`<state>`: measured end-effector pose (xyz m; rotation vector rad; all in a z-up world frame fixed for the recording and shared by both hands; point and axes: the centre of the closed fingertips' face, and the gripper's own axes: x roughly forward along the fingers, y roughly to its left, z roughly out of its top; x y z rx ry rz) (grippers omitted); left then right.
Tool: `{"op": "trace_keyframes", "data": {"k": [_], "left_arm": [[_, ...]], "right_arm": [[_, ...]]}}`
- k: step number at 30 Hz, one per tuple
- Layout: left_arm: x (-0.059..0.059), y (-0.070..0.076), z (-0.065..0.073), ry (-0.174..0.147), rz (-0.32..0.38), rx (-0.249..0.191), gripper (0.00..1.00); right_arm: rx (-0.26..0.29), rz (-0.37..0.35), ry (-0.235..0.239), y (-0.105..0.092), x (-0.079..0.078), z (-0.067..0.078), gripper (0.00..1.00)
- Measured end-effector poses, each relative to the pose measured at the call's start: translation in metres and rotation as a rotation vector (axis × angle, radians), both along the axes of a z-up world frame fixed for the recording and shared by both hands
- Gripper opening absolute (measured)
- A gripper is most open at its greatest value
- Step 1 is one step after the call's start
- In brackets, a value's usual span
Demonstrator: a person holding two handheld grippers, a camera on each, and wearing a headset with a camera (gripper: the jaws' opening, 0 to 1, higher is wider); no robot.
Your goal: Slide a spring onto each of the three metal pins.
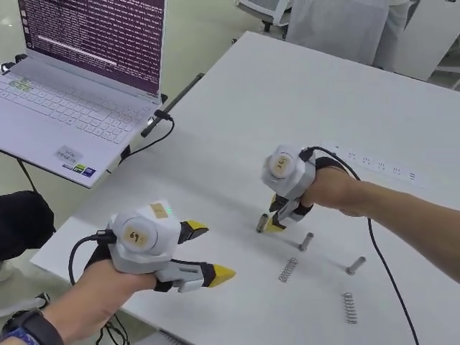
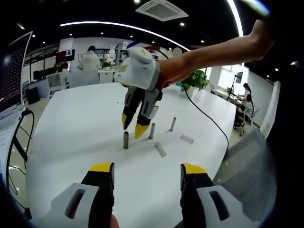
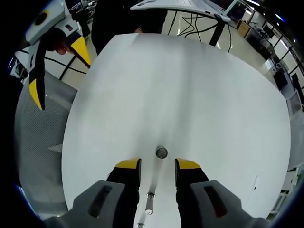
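We see our right claw (image 3: 158, 164), jaws apart, its tips half hiding a pin (image 3: 161, 152) just beneath; our left claw (image 2: 147, 167) gapes empty.

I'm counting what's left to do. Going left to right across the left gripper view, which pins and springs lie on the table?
Pin with a spring on it → first bare pin → first loose spring → second bare pin → second loose spring.
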<state>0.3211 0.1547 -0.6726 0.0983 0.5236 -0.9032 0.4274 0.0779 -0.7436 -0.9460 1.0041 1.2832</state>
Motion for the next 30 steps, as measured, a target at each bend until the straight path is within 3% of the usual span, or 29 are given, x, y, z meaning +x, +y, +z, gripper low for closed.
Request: {"op": "trace_keyframes", "data": {"k": [13,26,30], "left_arm": [[-0.002,-0.002,0.005,-0.006,-0.01,-0.009,0.55],[-0.004,-0.003,0.004,-0.001,-0.02,-0.003,0.57],[-0.005,-0.004,0.006,-0.002,-0.025,-0.003,0.57]], "right_arm": [[0.039,-0.06,-0.014,-0.01,-0.002,0.011,0.28],[0.149,-0.192,-0.018,-0.025,-0.01,0.029,0.33],[0.159,-0.222,-0.027,-0.033,-0.013,0.03,0.34]]}}
